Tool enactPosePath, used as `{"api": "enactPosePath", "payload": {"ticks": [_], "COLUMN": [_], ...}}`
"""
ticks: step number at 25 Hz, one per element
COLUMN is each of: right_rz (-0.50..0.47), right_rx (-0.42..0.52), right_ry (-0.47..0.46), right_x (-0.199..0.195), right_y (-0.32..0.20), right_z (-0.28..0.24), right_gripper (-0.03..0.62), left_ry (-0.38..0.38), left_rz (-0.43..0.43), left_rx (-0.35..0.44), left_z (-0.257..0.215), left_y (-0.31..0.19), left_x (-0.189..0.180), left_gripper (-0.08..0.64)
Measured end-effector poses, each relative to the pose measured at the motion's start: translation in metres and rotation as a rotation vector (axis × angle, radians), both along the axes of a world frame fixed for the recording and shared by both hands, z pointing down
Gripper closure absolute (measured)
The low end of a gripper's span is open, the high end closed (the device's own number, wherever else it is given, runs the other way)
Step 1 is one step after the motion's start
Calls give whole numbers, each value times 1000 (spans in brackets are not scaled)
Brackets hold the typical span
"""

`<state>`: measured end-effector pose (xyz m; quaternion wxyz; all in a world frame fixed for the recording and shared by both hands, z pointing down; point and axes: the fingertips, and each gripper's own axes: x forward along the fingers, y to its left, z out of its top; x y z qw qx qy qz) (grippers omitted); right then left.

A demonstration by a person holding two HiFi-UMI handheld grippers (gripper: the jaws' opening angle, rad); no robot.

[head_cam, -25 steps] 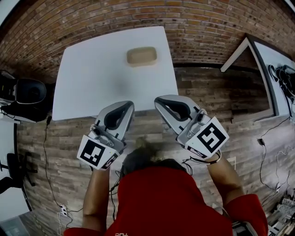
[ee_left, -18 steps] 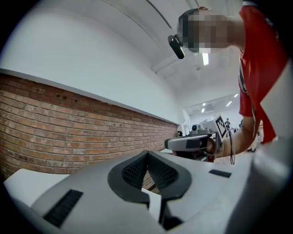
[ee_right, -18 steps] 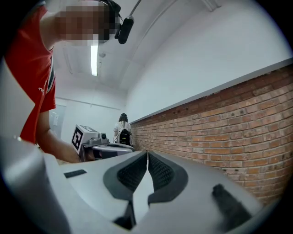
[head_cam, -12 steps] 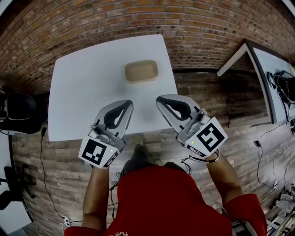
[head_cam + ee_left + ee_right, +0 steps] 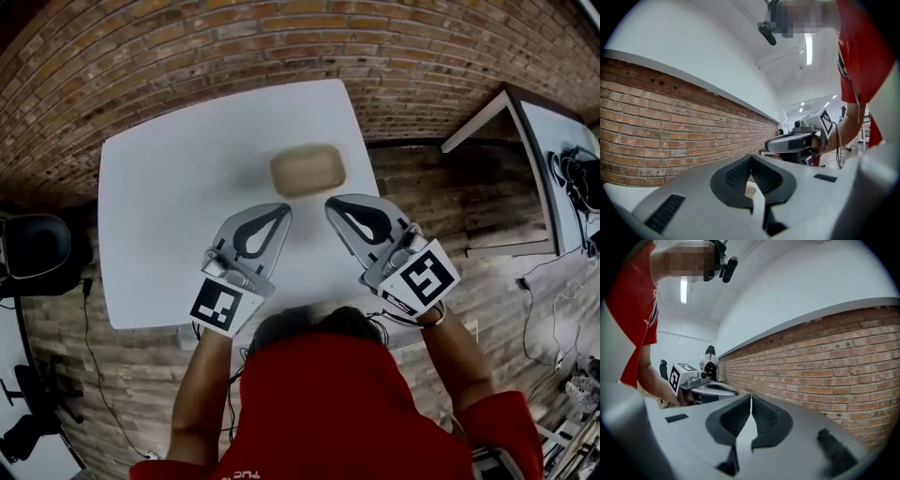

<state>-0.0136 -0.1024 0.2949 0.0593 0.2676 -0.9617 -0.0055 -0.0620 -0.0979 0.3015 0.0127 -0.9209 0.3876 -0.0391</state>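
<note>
A rounded tan box point(image 5: 307, 170) lies flat on the white desk point(image 5: 159, 216) with bare top all round it, so it looks open to approach from either side. The left tongs point(image 5: 283, 209) and the right tongs point(image 5: 331, 202) are held side by side on the near side of the box. One points at each of its near corners, close to it but not touching. Both pairs are closed, their ribbed pads pressed together with nothing between them. Their own views look out level at a brick wall point(image 5: 843, 357) beyond the box, which suggests they are carried above it rather than lowered to it. The person's red shirt point(image 5: 337, 412) fills the view nearer than the box.
</note>
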Motion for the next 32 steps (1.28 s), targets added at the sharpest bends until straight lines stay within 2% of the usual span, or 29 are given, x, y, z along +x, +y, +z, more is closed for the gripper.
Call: {"api": "enactPosePath", "payload": {"ticks": [5,9,20,22,23,24,25,28,32], "right_rz": [34,39,-46,-67,-89,-115,-138,-197,-287], "right_rx": [-13,-9,-50,-60,-69,-78,-85,-97,-68], "right_ry": [15,82,167,186,196,206,218,291,464], "right_x": [-8,-8,-6,-5,-5,-6,-6,-7,-5], "right_y": [-31,-52,-93,-96,-97,-96,-96,-94,-88], "right_z": [12,26,57,63,67,71,73,85,111], "right_gripper": [561,561,557,521,454,423,397,352,294], "left_ry": [0,-22,-62,-69,-73,-80,-93,-141,-182], "left_rz": [9,14,59,67,77,90,103,141,197], "left_rx": [-29,-53,-109,-123,-135,-146,-156,-176,-212], "left_z": [18,30,62,67,70,74,77,88,108], "left_y": [-35,-56,-93,-97,-99,-100,-100,-101,-98], "left_x": [-18,-23,-17,-14,-12,-10,-7,-2,2], "left_gripper": [545,545,541,536,490,399,352,260,174]}}
